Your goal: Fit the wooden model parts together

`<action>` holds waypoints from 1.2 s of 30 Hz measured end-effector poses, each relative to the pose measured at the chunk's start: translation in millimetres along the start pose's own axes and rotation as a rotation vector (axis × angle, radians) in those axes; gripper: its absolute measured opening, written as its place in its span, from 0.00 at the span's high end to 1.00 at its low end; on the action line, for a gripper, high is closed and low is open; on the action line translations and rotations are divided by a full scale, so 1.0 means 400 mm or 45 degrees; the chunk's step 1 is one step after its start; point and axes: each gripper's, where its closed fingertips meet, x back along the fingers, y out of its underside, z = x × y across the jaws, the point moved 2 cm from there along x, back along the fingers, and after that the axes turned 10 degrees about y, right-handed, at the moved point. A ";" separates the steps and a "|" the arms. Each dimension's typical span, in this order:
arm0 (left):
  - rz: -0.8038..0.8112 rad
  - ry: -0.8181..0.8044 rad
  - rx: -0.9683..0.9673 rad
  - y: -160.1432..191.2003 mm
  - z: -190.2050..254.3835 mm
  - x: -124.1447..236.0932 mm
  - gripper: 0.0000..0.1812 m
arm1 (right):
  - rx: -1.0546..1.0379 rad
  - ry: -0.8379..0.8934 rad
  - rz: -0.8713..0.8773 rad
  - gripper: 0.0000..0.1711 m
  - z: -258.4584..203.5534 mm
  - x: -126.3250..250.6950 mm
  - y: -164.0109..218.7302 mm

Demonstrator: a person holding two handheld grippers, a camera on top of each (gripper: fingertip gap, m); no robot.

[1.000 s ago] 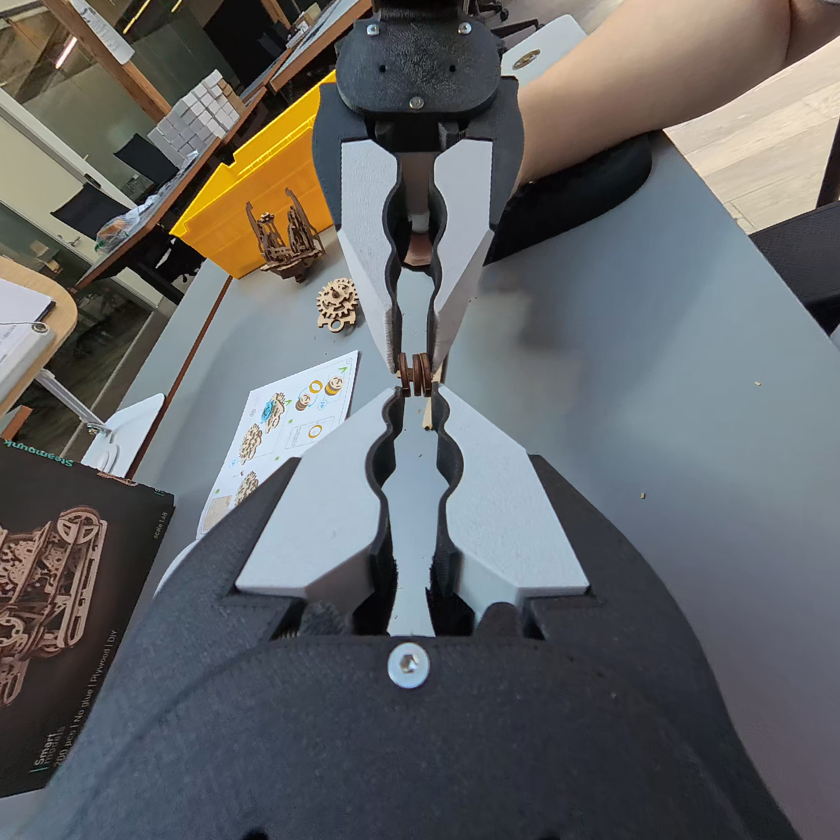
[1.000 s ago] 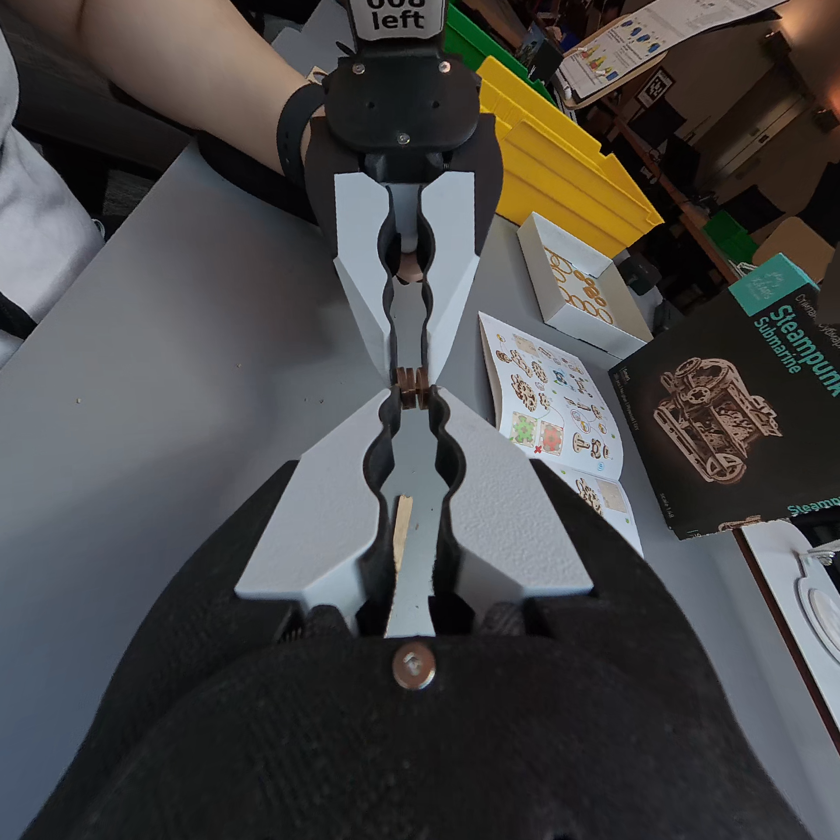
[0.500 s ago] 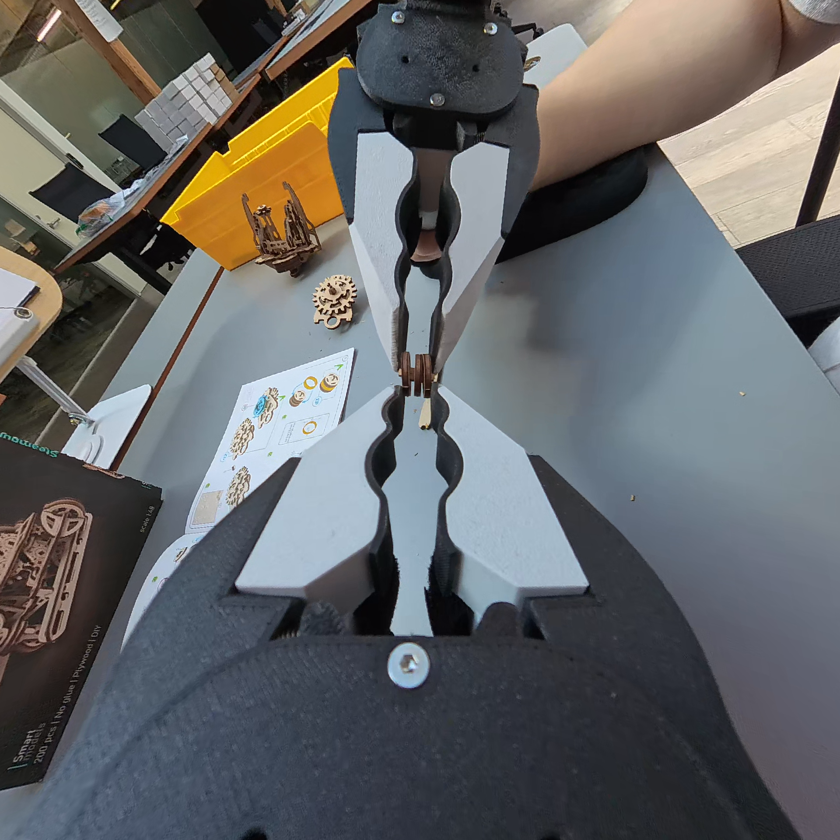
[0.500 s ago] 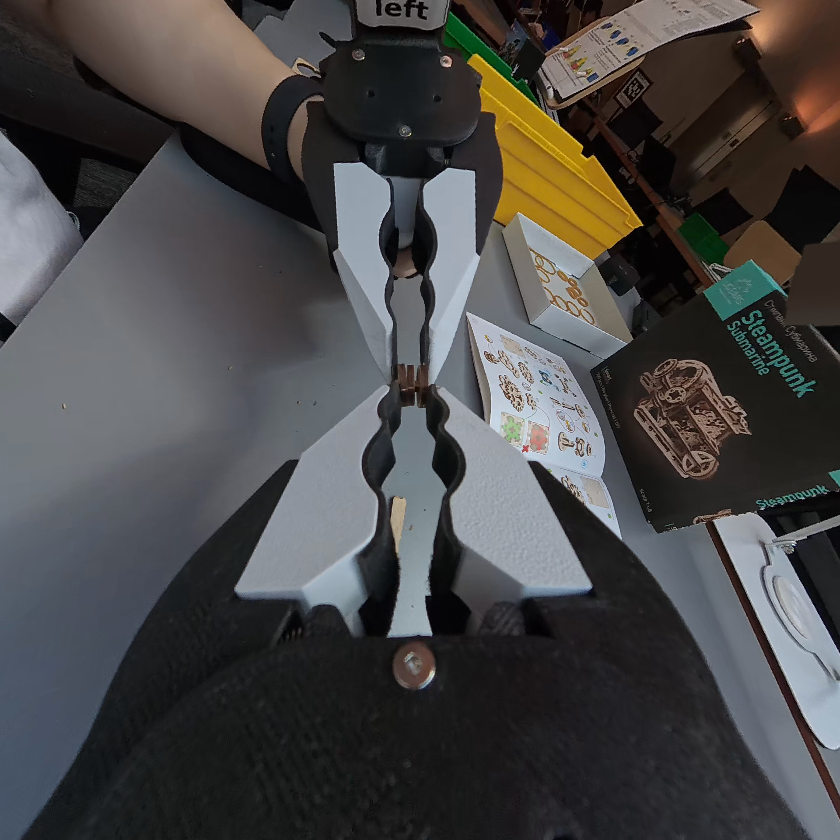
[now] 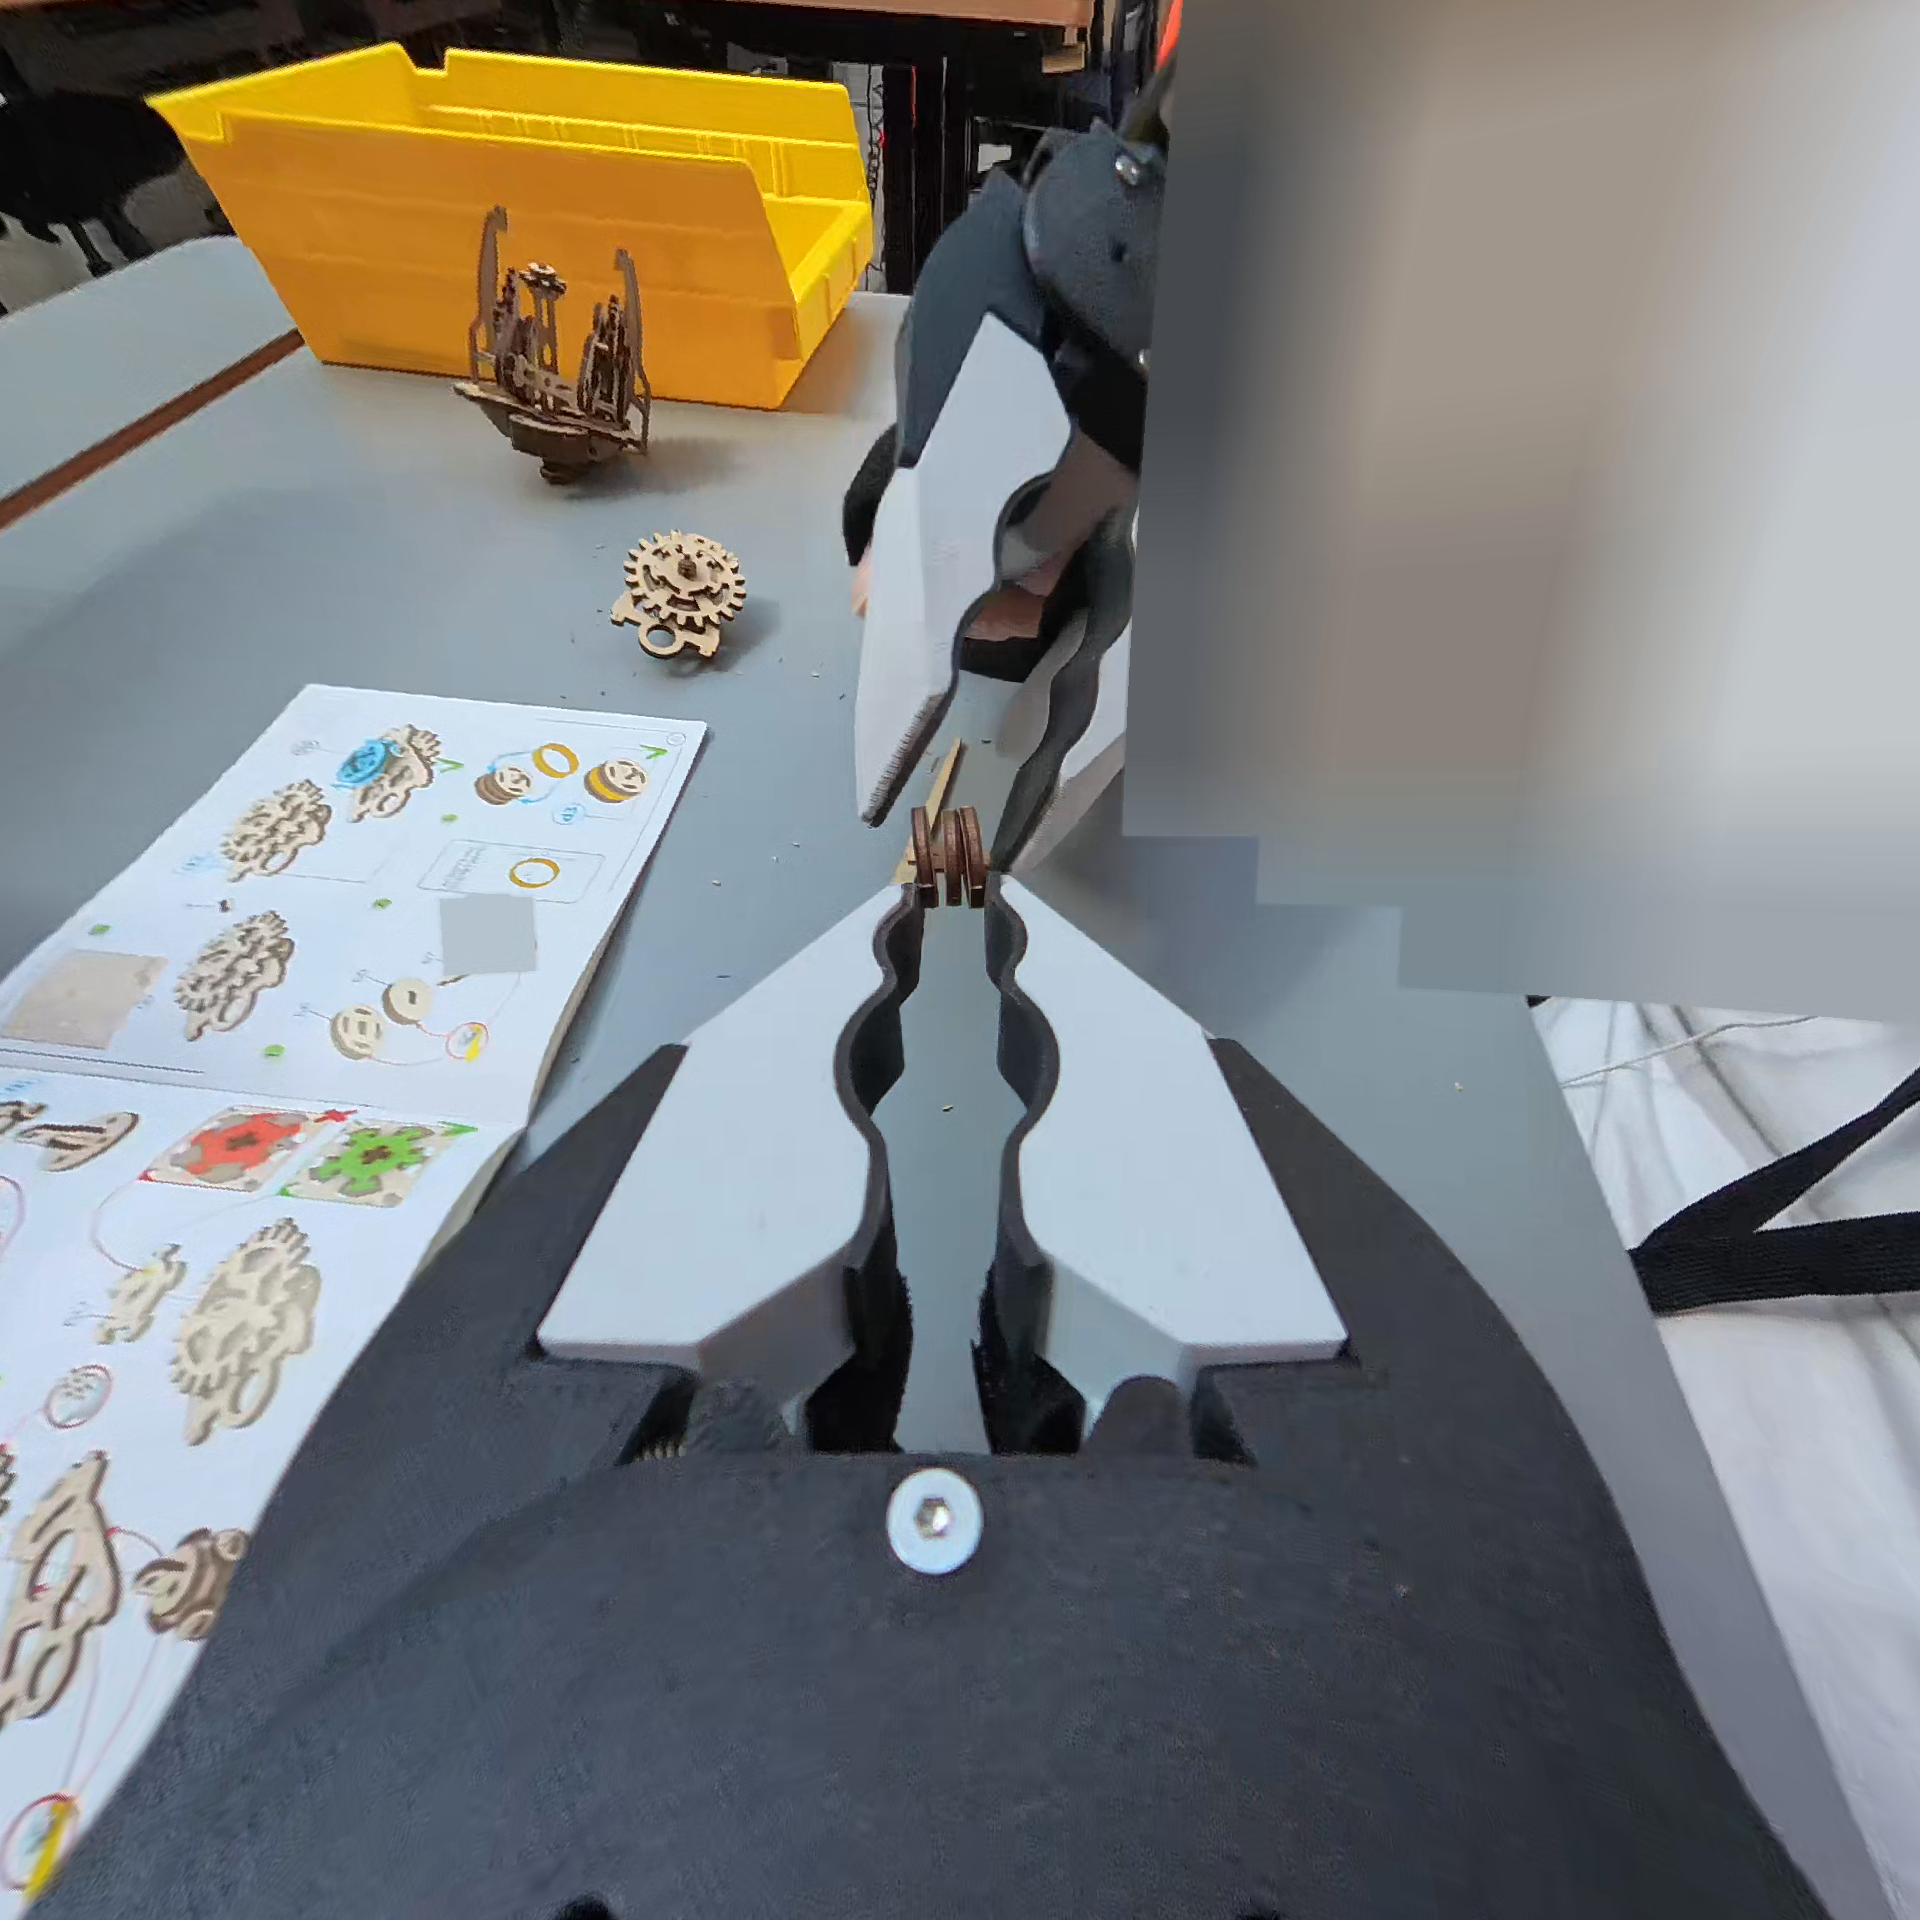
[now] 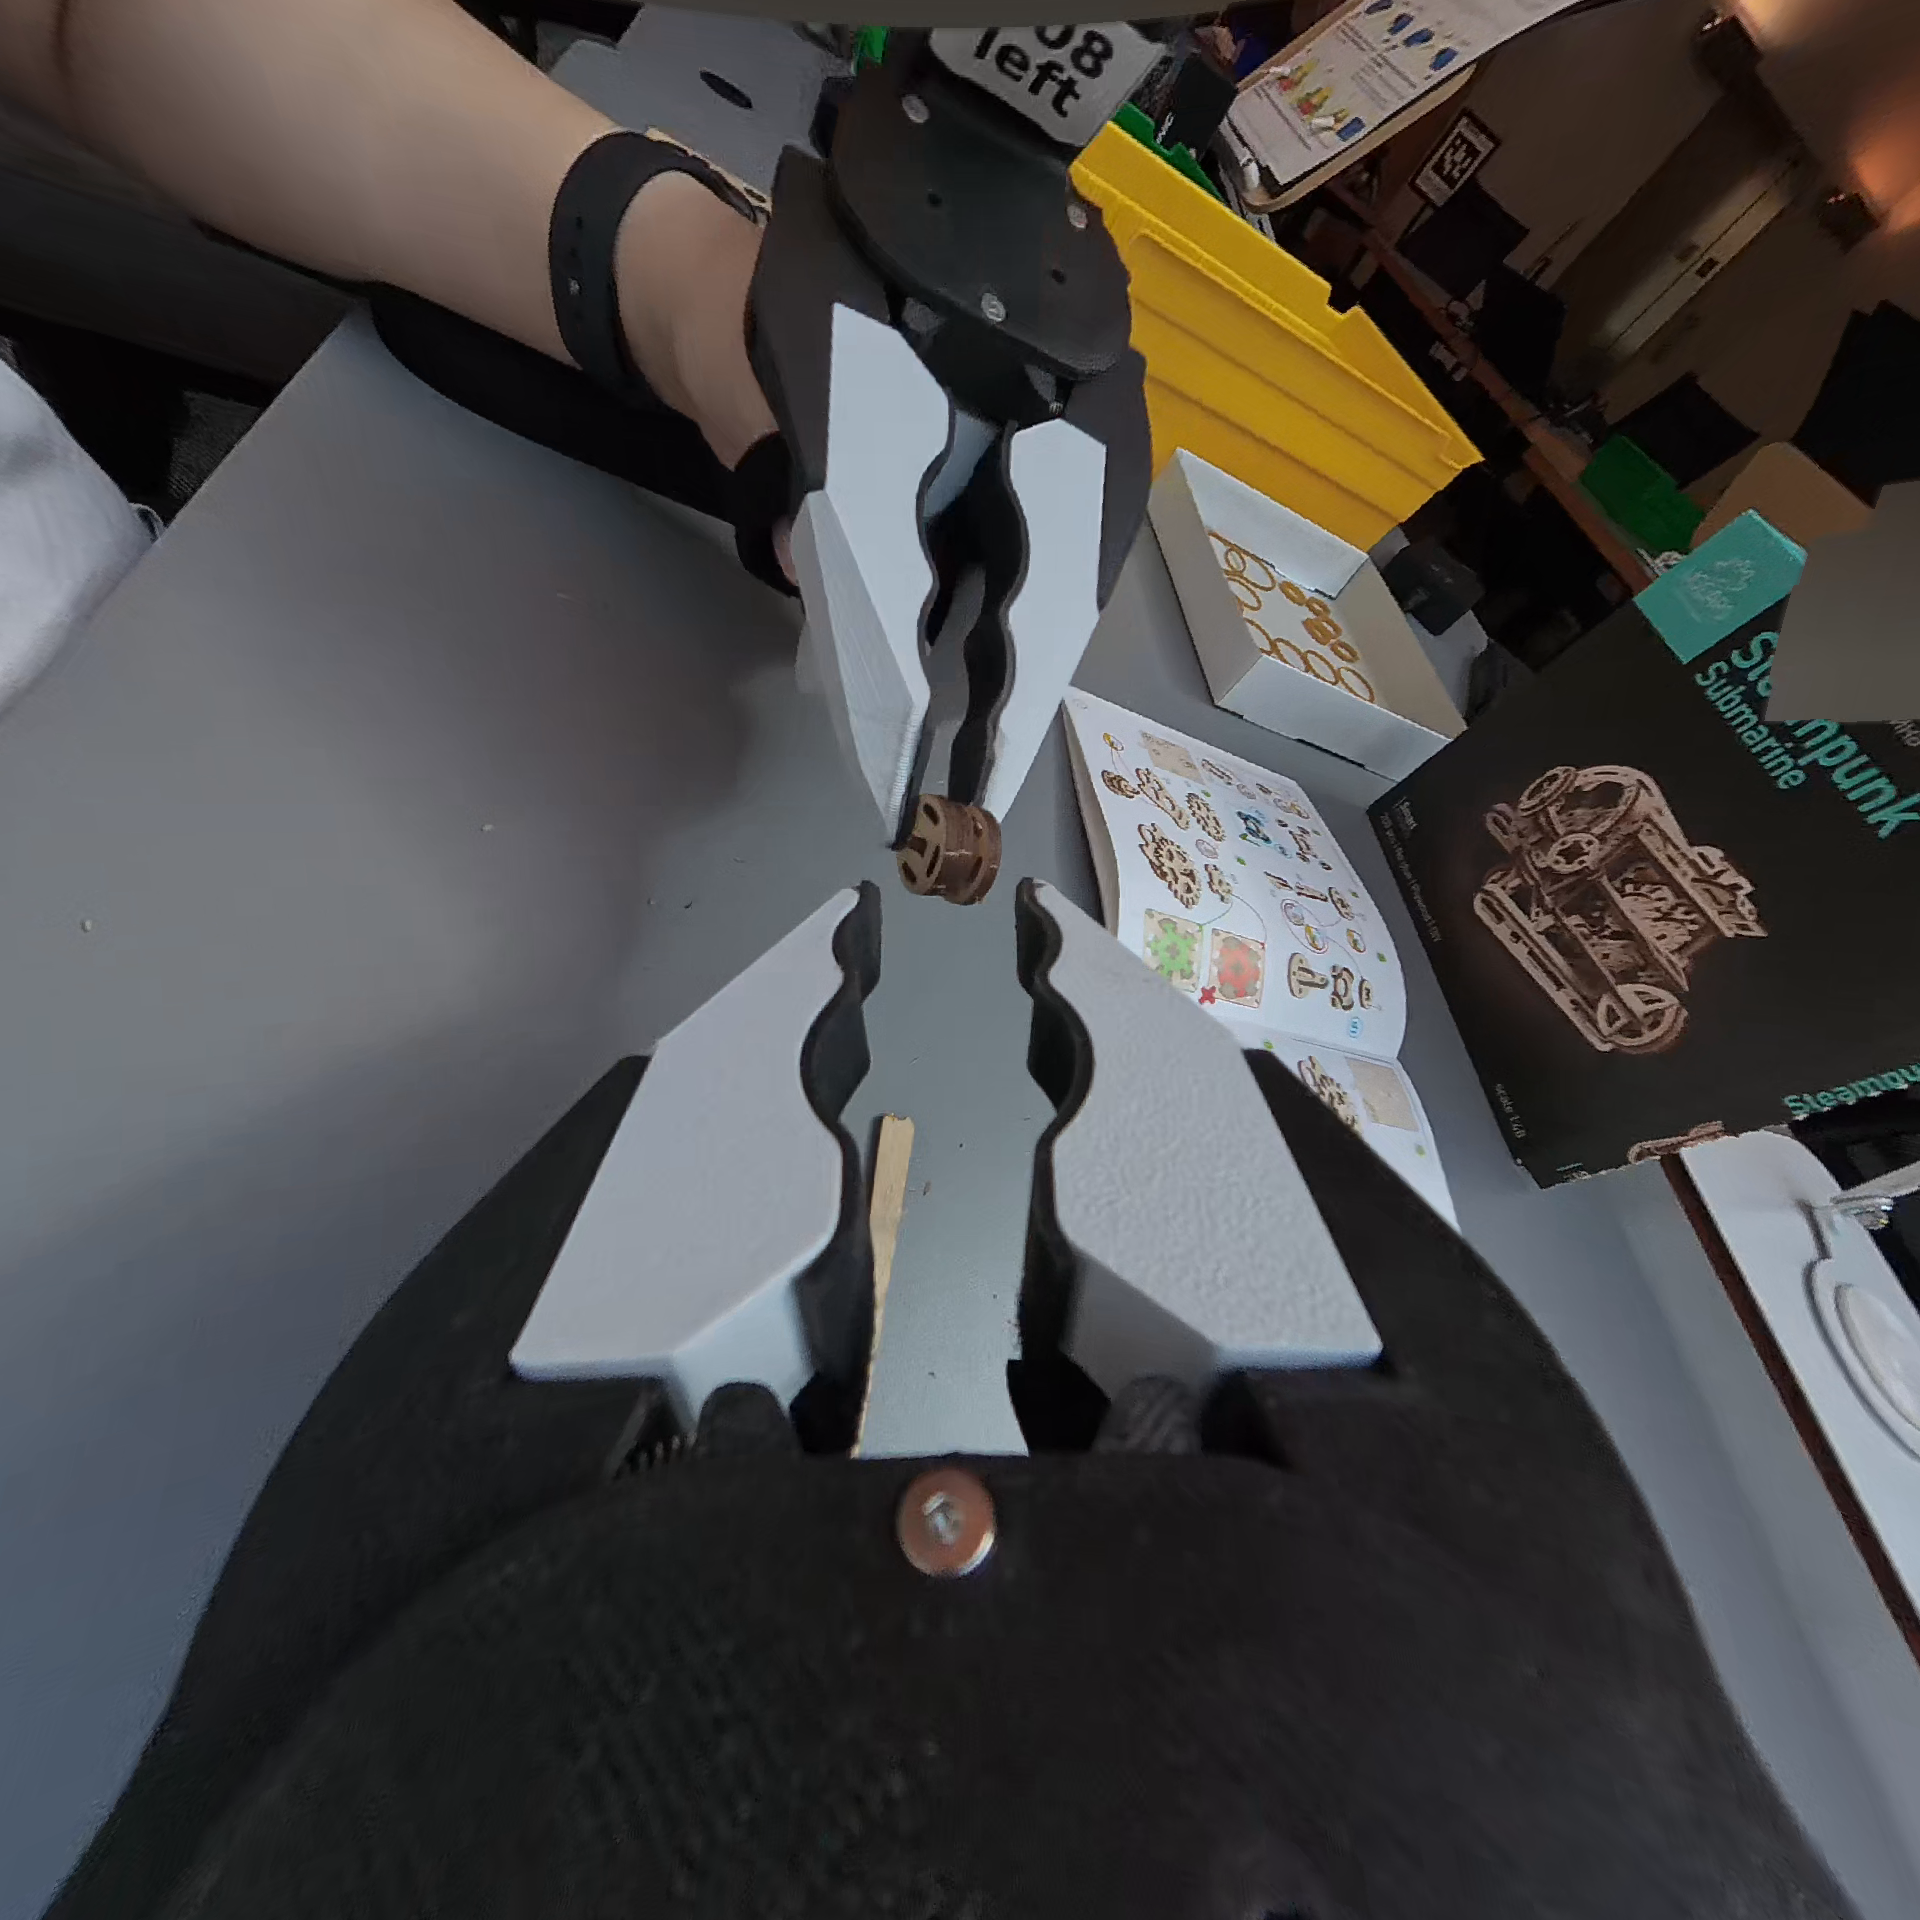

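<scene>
A small wooden spool of stacked discs (image 5: 945, 857) is pinched in the tips of my left gripper (image 5: 945, 896), held above the grey table (image 5: 416, 540). In the right wrist view the spool (image 6: 948, 857) shows side-on in the left gripper (image 6: 948, 823). My right gripper (image 6: 945, 906) is open just short of the spool and not touching it. A thin wooden stick (image 6: 888, 1195) lies against the inner side of its left finger. The right gripper (image 5: 940, 831) faces mine in the left wrist view, with the stick (image 5: 943, 774) between its fingers.
A part-built wooden model (image 5: 551, 364) and a gear piece (image 5: 681, 592) stand before a yellow bin (image 5: 520, 208). An instruction booklet (image 5: 312, 935) lies at the left. A white tray of rings (image 6: 1299, 623) and a black kit box (image 6: 1662, 883) are nearby. A person's arm (image 6: 364, 177) holds the left gripper. The grippers are tip to tip, or close to it.
My right gripper has opened and let go of the spool, which stays in the left gripper. Both grippers have swung to a new angle and drawn slightly apart.
</scene>
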 end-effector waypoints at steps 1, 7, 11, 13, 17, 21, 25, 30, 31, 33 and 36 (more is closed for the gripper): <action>0.027 0.030 0.079 -0.002 0.000 -0.002 0.94 | 0.057 0.033 0.003 0.87 0.000 -0.001 -0.004; 0.199 0.132 0.503 -0.009 -0.022 0.008 0.95 | 0.180 0.171 0.017 0.90 0.015 0.005 -0.024; 0.211 0.154 0.693 0.013 -0.042 0.012 0.95 | 0.110 0.144 0.055 0.90 0.018 0.010 -0.035; 0.228 0.160 0.760 0.017 -0.048 0.013 0.95 | 0.086 0.115 0.046 0.90 0.013 0.007 -0.031; 0.223 0.231 0.911 0.029 -0.041 0.006 0.95 | 0.106 0.104 0.020 0.91 0.003 -0.007 -0.024; 0.218 0.226 0.967 0.039 -0.043 0.000 0.95 | 0.081 0.092 -0.045 0.94 0.002 -0.023 -0.002; 0.238 0.098 0.779 0.019 -0.062 0.014 0.95 | -0.094 0.086 -0.070 0.92 0.020 -0.027 0.007; 0.040 -0.358 0.036 -0.014 -0.086 0.047 0.95 | -0.349 0.096 0.046 0.87 0.066 -0.003 -0.022; 0.006 -0.422 -0.112 -0.025 -0.080 0.049 0.95 | -0.379 0.102 0.079 0.87 0.075 0.005 -0.030; -0.036 -0.493 -0.343 -0.043 -0.060 0.045 0.95 | -0.434 0.096 0.127 0.87 0.086 0.017 -0.042; -0.146 -0.599 -0.677 -0.053 -0.038 0.041 0.94 | -0.577 0.049 0.161 0.92 0.095 0.026 -0.050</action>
